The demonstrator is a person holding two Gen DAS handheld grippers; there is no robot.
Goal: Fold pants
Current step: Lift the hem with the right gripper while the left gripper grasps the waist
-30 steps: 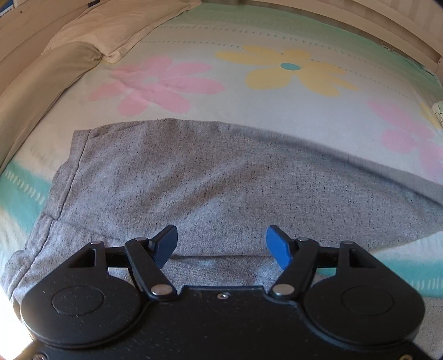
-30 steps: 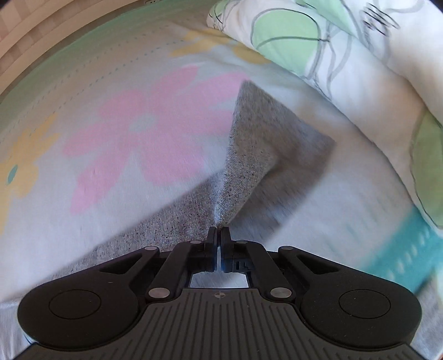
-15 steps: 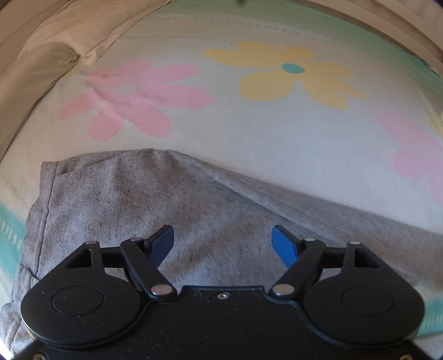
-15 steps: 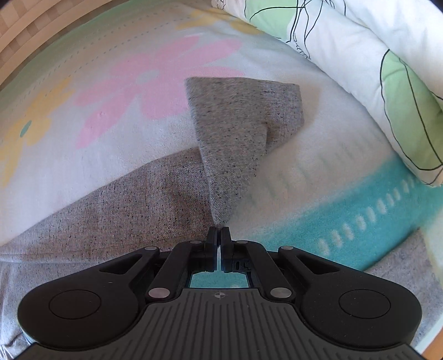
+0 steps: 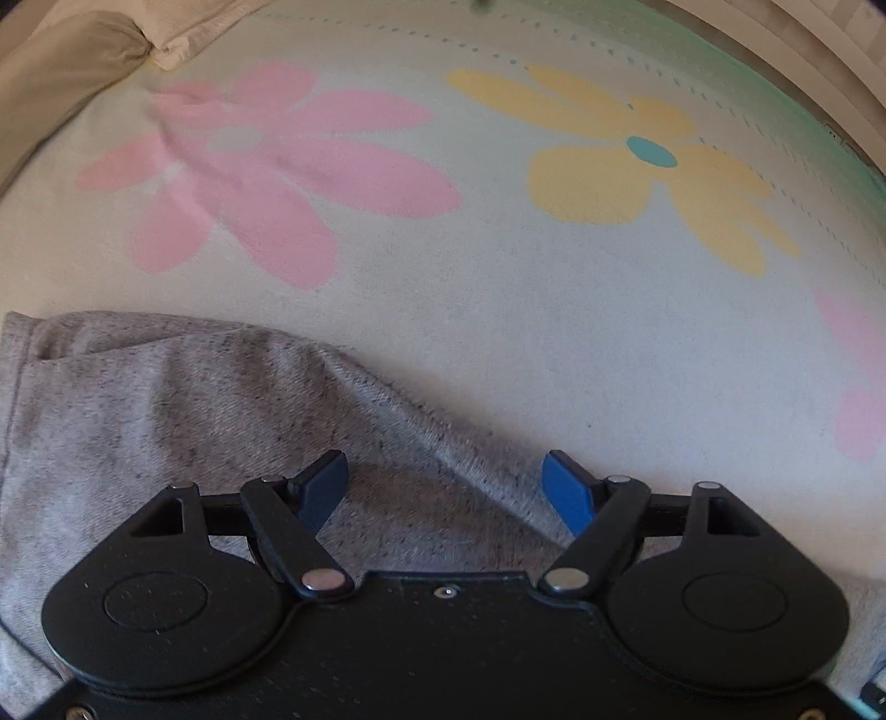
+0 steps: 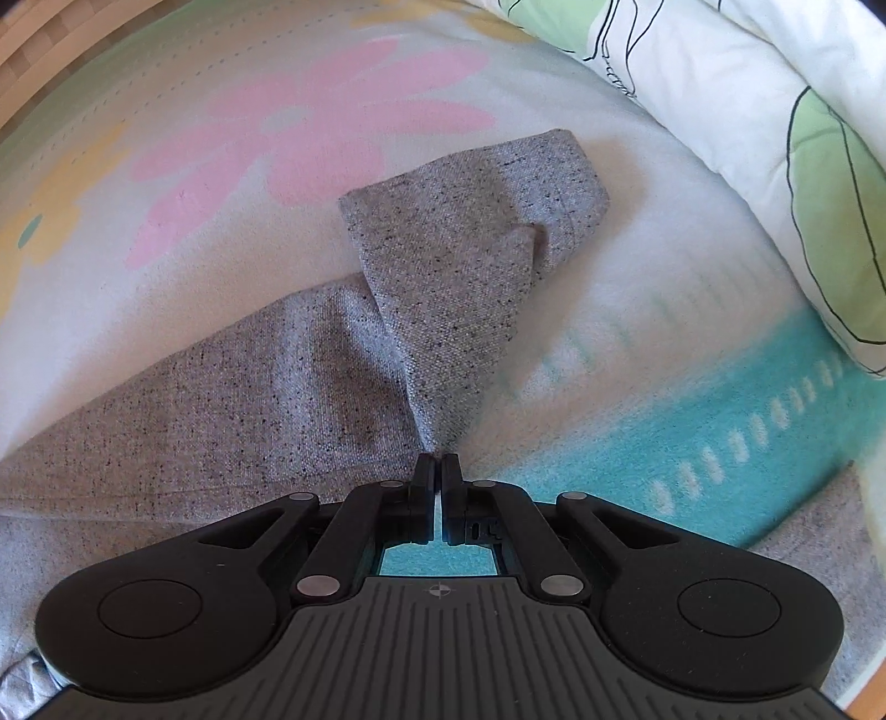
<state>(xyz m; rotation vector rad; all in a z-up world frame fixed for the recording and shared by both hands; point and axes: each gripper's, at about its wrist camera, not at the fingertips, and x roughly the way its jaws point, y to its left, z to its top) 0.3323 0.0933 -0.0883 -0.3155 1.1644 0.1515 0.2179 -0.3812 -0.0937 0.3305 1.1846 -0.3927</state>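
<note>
The left gripper (image 5: 446, 487) is hovering over the grey pants (image 5: 166, 421) with its blue fingertips (image 5: 567, 490) spread wide apart, gripping nothing. The right gripper (image 6: 437, 468) is pinching a corner of the pants (image 6: 443, 288) between fingers pressed tightly together, and the leg end is rising from that pinch in a twisted flap toward the far side. The pants are lying across the near part of a bedspread (image 5: 554, 332) printed with pink and yellow flowers. A pillow (image 5: 66, 50) is sitting at the far left, and a quilt (image 6: 775, 111) with green leaf outlines is lying along the far right.
</note>
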